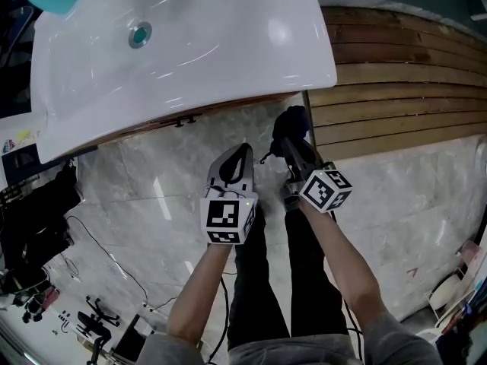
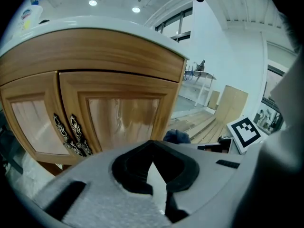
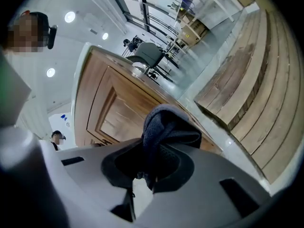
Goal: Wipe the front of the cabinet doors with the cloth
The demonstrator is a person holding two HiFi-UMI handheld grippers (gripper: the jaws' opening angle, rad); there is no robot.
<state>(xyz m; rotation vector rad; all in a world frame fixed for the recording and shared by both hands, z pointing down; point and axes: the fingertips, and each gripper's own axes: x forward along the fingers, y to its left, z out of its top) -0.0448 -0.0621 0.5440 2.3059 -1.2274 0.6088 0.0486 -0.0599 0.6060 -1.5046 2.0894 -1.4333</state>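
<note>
Right gripper (image 3: 145,175) clenched on the dark blue cloth (image 3: 166,127), which is bunched and sticks out past the jaw tips. Cloth held near the cabinet doors (image 2: 118,113); contact not discernible. Left gripper (image 2: 153,165) just left of it, jaws together, nothing between. White basin (image 1: 228,36) tops the cabinet. Marble floor (image 1: 152,196) beneath, wooden planks (image 1: 396,90) to the right.
</note>
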